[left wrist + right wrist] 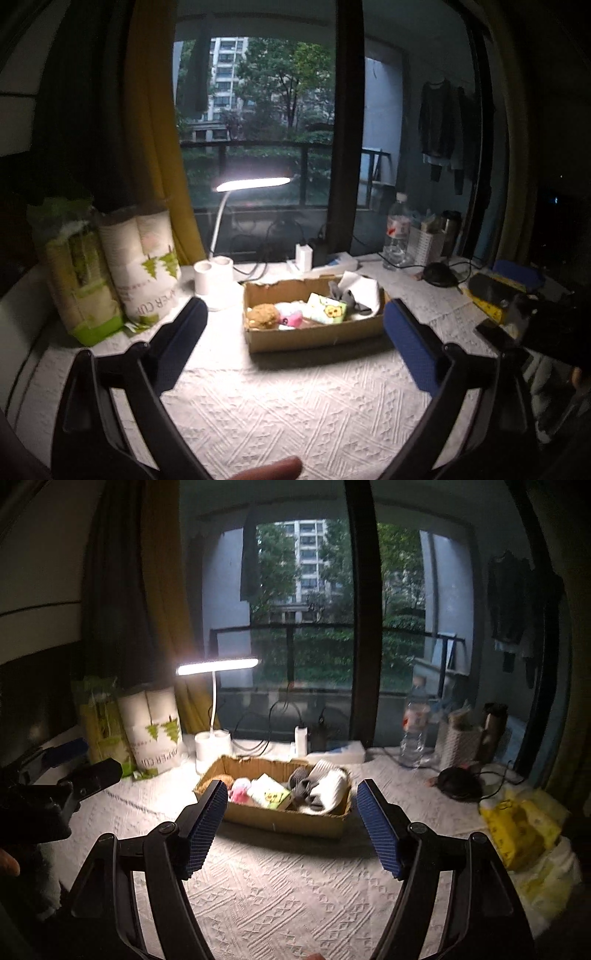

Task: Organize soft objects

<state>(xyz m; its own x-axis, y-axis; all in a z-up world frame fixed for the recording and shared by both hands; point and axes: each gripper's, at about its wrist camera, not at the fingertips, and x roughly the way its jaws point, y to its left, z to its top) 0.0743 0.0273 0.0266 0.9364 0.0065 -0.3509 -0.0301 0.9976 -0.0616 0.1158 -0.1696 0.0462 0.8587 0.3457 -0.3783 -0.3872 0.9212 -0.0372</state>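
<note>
Both sets of jaws wide open, nothing held. Soft objects (314,312) already in cardboard box (280,821), ahead of and between the jaws. Best checking the surface (295,406) for strays before reaching again.

Ahead of the left gripper (291,325), the cardboard box (314,338) holds soft items; lamp (253,183) behind, seemingly tissue packs (110,266) left.
</note>
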